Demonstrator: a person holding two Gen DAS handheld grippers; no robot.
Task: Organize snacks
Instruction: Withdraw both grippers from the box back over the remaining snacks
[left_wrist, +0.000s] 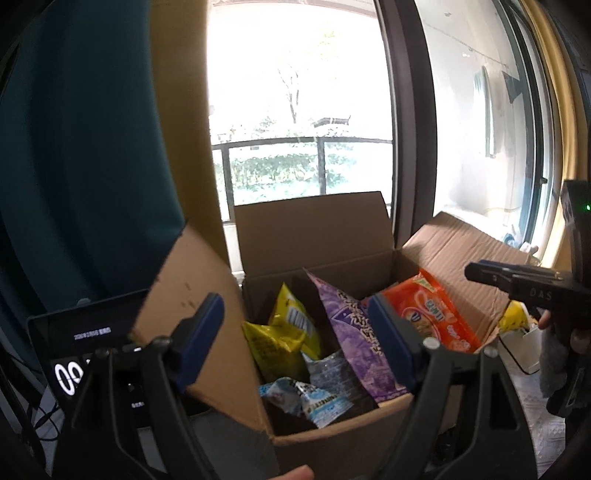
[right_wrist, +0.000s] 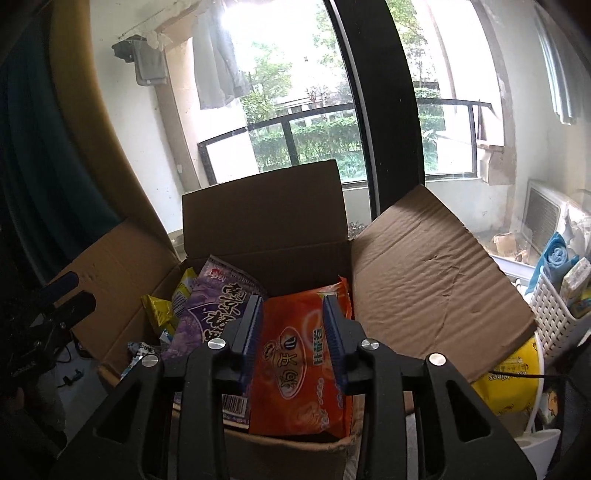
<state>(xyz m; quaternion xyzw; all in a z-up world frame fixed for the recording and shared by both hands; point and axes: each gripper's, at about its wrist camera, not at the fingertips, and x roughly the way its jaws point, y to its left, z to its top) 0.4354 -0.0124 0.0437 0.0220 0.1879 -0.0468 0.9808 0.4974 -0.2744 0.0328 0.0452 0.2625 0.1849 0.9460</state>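
The cardboard box (right_wrist: 266, 229) is standing open before the window, and the orange packet (right_wrist: 295, 354) is leaning inside it at the right, its long axis running from the near wall up toward the far one. The purple packet (right_wrist: 218, 306) is leaning likewise just left of it (yellow bags (left_wrist: 280, 332) further left). The right gripper (right_wrist: 291, 332) is hovering narrowly parted over the orange packet, pads clear; the left gripper (left_wrist: 295, 343) is gaping wide, empty. Only the right view is showing the white basket (right_wrist: 554, 317) beside the box; only the left is showing the dark screen (left_wrist: 85, 332).
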